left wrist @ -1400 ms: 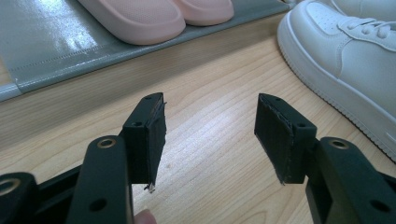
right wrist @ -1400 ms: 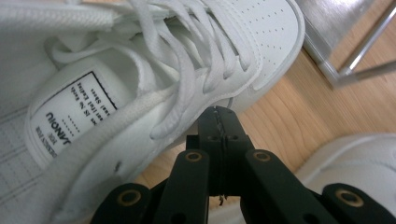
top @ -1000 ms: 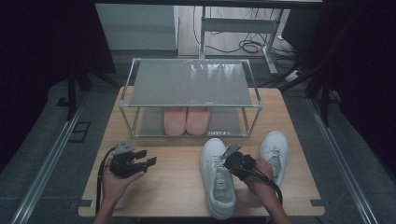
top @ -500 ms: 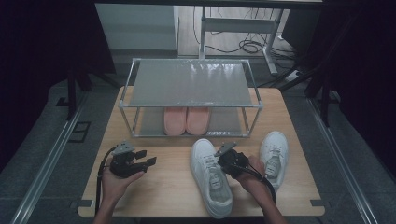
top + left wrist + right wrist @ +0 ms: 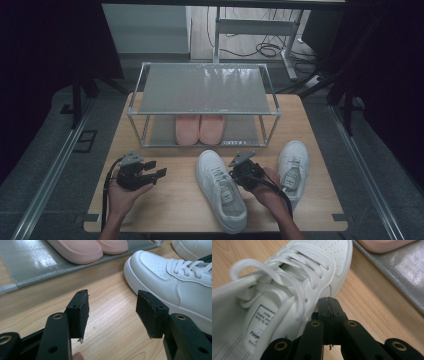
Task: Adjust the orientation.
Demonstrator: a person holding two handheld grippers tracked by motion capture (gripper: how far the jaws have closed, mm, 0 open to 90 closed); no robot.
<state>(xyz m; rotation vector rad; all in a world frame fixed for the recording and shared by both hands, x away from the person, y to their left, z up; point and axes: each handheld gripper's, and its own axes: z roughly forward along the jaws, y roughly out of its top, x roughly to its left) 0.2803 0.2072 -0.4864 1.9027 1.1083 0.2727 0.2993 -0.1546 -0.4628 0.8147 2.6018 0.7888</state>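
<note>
Both tools sit near the front edge of the worktop [image 5: 310, 107] in the high view: the left tool [image 5: 159, 173] hovers with its jaws spread and empty, while the right tool [image 5: 233, 175] rests against the side of a white sneaker [image 5: 220, 190] lying near the front edge, toe toward the shoe rack [image 5: 202, 87]. A second white sneaker [image 5: 292, 167] lies toward the right edge, and pink slippers [image 5: 199, 128] sit on the rack's lower shelf.

From the left gripper view, the left tool [image 5: 112, 312] stands wide with bare wood between the pads, and the sneaker [image 5: 175, 282] is just to its right.

In the right gripper view, the right tool [image 5: 329, 305] is pinched fully together, holding nothing, its tip beside the sneaker [image 5: 287, 290] by the laces.

The sneaker looks light, with a smooth and rather slippery leather upper that gives under pressure; the collar edge or tongue seems the best place to grip.
</note>
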